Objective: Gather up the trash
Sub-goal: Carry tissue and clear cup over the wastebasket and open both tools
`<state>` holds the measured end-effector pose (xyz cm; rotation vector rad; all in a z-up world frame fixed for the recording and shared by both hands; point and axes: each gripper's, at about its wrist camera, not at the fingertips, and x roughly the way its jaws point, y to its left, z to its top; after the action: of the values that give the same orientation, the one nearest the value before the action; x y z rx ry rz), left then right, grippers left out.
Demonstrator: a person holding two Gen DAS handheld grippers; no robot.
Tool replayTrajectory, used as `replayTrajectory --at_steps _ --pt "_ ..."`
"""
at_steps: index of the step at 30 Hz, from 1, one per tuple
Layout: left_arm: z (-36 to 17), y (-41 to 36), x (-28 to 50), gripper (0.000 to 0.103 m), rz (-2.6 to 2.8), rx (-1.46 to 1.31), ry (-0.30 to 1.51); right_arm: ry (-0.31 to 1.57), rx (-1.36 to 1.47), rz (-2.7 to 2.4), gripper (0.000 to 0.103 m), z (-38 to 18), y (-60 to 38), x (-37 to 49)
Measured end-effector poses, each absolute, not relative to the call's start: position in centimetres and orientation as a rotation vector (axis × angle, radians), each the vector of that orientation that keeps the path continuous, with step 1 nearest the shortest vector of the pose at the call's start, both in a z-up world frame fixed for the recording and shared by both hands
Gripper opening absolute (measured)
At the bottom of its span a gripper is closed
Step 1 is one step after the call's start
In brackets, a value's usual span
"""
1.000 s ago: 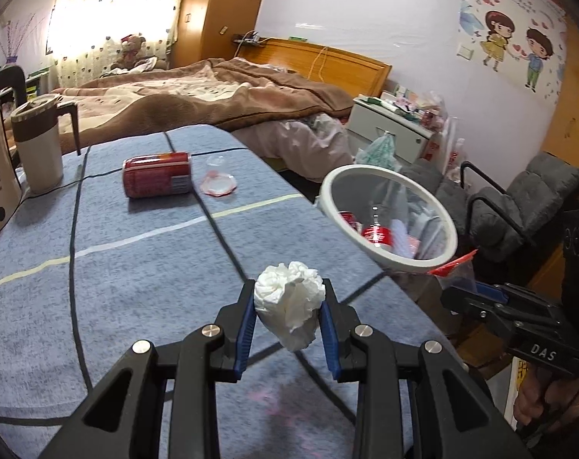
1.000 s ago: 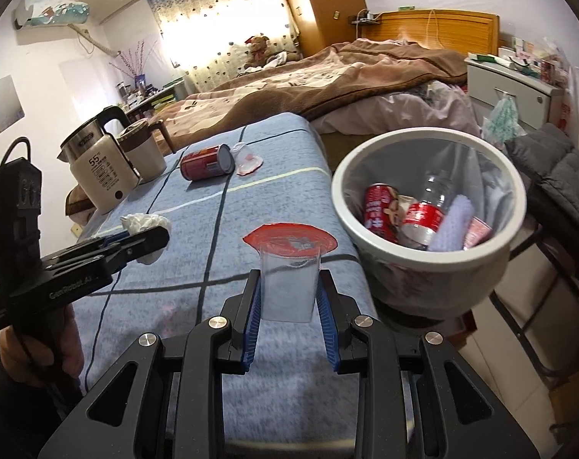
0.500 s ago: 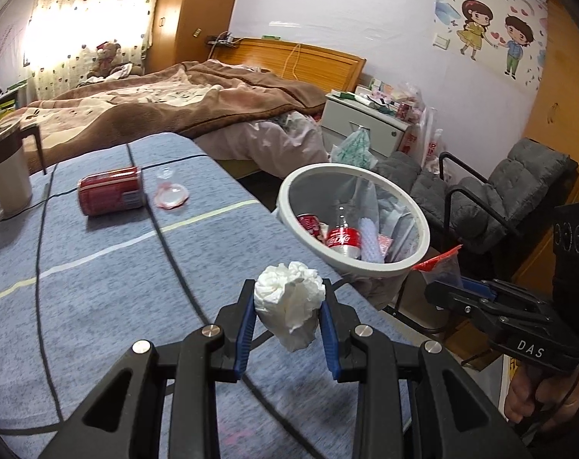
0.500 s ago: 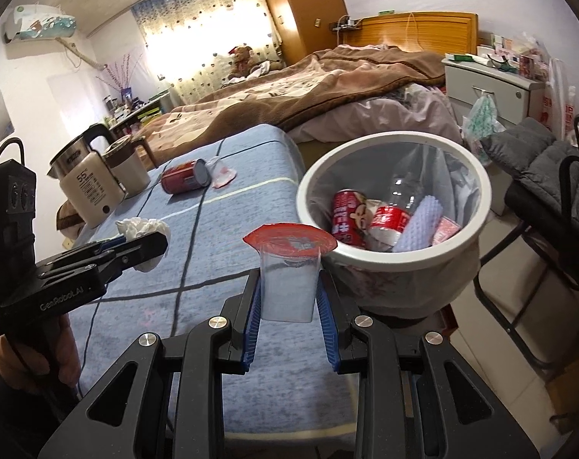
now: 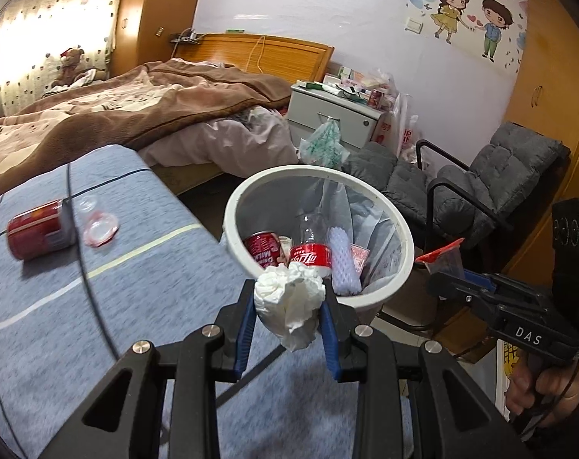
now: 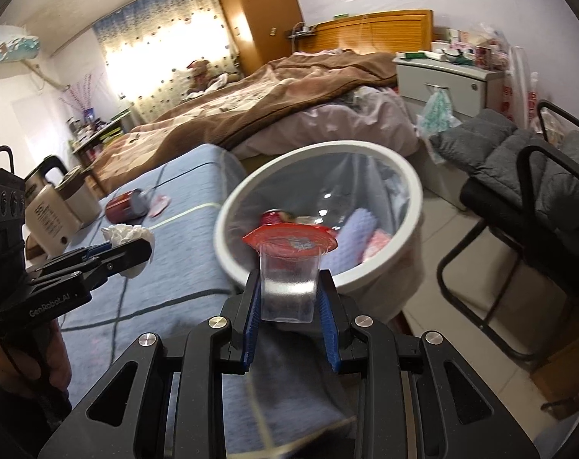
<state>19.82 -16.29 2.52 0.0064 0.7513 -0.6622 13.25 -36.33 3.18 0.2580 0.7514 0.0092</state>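
My left gripper (image 5: 289, 329) is shut on a crumpled white tissue (image 5: 289, 298), held over the table's right edge, just short of the white trash bin (image 5: 400, 229). My right gripper (image 6: 289, 313) is shut on a clear plastic cup with a red foil lid (image 6: 289, 264), close to the bin's near rim (image 6: 366, 271). The bin holds a red can (image 5: 264, 246), a cola bottle (image 5: 310, 252) and white foam netting (image 5: 341, 260). A red can (image 5: 36, 229) and a clear lid (image 5: 100, 227) lie on the blue tablecloth (image 5: 136, 287).
A white kettle (image 6: 59, 206) stands at the table's far left. A bed (image 5: 117, 107), a grey nightstand (image 5: 335, 118) and a grey padded chair (image 5: 480, 176) lie beyond the bin. The right gripper also shows in the left wrist view (image 5: 454, 287).
Both grippers have moved right toward the bin with their loads; the bin is now closer and larger in both views.
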Motion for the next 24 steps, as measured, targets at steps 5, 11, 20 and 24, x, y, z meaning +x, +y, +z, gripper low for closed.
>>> replayTrajectory --at_steps 5,11,20,24 --pt "2.0 -18.2 21.3 0.032 -0.69 0.023 0.762 0.754 0.256 -0.014 0.029 2.9 -37.4 14.4" --pt "1.4 -19.7 22.9 0.033 -0.707 0.035 0.78 0.76 0.238 -0.014 0.029 2.5 -37.6 16.1" --pt "0.2 -21.5 25.0 0.034 -0.735 0.042 0.817 0.791 0.228 -0.021 0.03 1.4 -38.4 18.2" --pt "0.0 -22.0 25.3 0.046 -0.743 0.047 0.813 0.807 0.228 -0.022 0.03 0.8 -38.6 18.7"
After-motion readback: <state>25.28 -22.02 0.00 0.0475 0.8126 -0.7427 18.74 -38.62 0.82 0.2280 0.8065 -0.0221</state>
